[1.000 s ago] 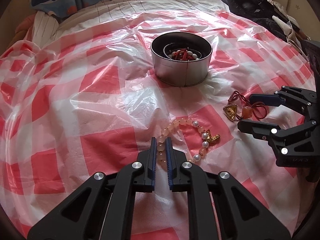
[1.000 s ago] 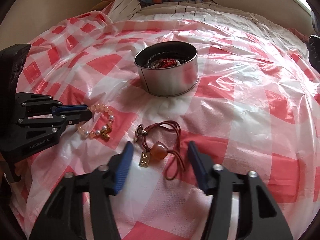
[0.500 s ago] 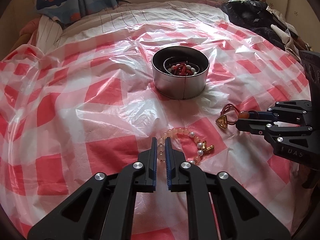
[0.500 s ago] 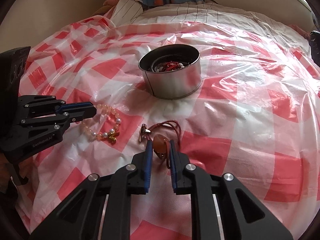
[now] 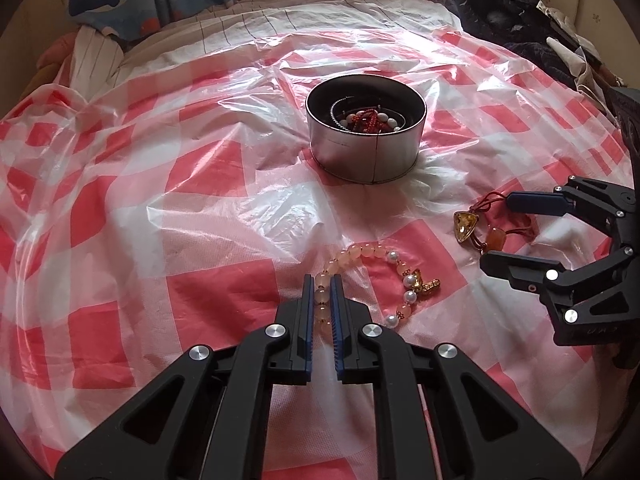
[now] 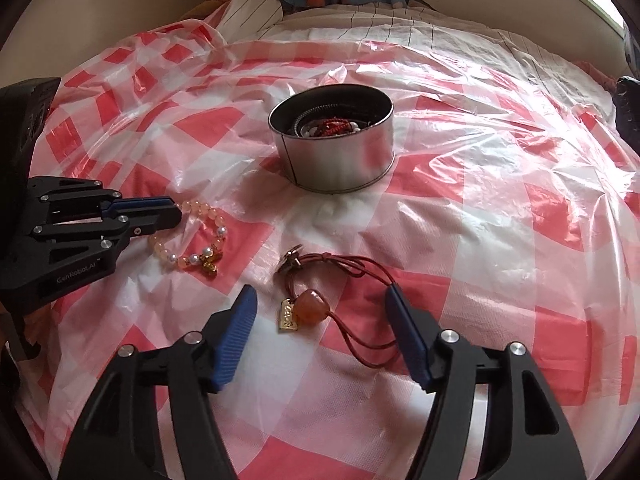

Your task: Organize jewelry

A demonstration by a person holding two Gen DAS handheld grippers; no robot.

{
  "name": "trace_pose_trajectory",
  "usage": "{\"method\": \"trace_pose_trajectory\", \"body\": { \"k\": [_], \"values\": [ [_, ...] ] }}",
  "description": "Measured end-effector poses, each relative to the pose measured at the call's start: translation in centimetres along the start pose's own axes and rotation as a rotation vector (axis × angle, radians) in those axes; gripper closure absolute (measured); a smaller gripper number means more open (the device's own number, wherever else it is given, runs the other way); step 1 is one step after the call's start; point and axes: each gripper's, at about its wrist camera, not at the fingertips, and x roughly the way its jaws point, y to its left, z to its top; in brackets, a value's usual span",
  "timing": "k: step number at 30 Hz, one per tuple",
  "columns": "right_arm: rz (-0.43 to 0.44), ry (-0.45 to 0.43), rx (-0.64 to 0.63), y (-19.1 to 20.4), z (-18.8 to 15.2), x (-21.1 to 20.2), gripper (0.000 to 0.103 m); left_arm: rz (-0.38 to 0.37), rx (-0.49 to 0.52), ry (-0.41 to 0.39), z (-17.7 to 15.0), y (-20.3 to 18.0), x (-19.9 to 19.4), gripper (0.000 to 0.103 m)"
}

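while my left hand-held gripper (image 5: 320,292) is clenched on the peach bead bracelet (image 5: 376,276), pinching one side of the loop between its blue pads, the rest of the bracelet lies slack on the checked plastic sheet (image 5: 192,184) that covers the bed, gold charm and pearls trailing toward my right. my right hand-held gripper (image 6: 320,316) is released and its jaws are opening, standing either side of the red cord charm (image 6: 308,312); the orange stone and small gold tag sit between the pads, but nothing presses on them, and the cord loops run out toward the right pad.

the tin (image 5: 366,140) stands further back on the sheet, well apart from both pieces, with red and white beads already inside it. so i judge the step in hand to be carrying these last two pieces over and dropping them in.

to do it well, i'd lift the bracelet straight up first, slowly, until the hanging side clears the sheet, because the plastic is wrinkled and loose and could cling or drag. then i'd bring it over the middle of the tin and let go only once the dangling end is inside the rim, or it may drape over the edge.

for the cord charm, i'd close on the stone rather than the thin cord, which looks likely to slip from the pads. i'd press down lightly, since the bed gives under the sheet and i could pinch plastic along with it.
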Motion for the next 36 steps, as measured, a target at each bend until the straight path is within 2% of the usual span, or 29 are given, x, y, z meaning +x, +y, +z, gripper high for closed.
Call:
{"method": "trace_pose_trajectory", "body": {
  "k": [3,6,8,12,15,16,17,18,19,27,29,36],
  "values": [
    [0.002,-0.028,0.012,-0.3,0.1,-0.4,0.035,-0.001,-0.005,0.001,0.0,0.1,0.0,0.095],
    [0.054,-0.101,0.033,-0.6,0.4,-1.9,0.035,0.0,-0.008,0.0,0.0,0.1,0.0,0.091],
    [0.033,-0.117,0.03,-0.6,0.7,-1.9,0.03,0.0,-0.006,0.001,0.0,0.1,0.0,0.089],
    [-0.004,-0.011,0.027,-0.9,0.8,0.7,0.025,-0.004,-0.001,0.001,0.0,0.0,0.0,0.086],
    [-0.032,0.021,-0.011,-0.3,0.7,1.4,0.027,-0.004,-0.002,0.001,0.0,0.0,0.0,0.086],
    [-0.024,0.027,-0.012,-0.3,0.6,1.4,0.038,-0.003,-0.001,0.001,0.0,0.0,0.0,0.086],
    [-0.016,0.032,-0.002,-0.5,0.5,1.3,0.054,-0.003,-0.002,0.0,0.0,0.0,0.0,0.086],
    [-0.004,0.035,0.009,-0.7,0.5,1.2,0.063,-0.002,-0.002,0.001,0.0,0.0,0.0,0.086],
    [0.004,0.036,0.018,-0.9,0.3,1.2,0.086,-0.001,0.0,0.002,0.0,-0.1,0.0,0.086],
    [0.042,-0.004,0.024,-0.5,0.2,-0.1,0.086,-0.001,0.002,0.006,-0.1,-0.1,0.2,0.086],
    [0.05,-0.021,0.031,-0.6,0.3,-0.5,0.086,-0.012,-0.001,0.004,-0.1,0.0,0.2,0.096],
    [0.058,-0.045,0.035,-0.6,0.4,-1.1,0.086,-0.057,-0.028,-0.041,0.3,0.3,-1.1,0.096]
  ]
}}
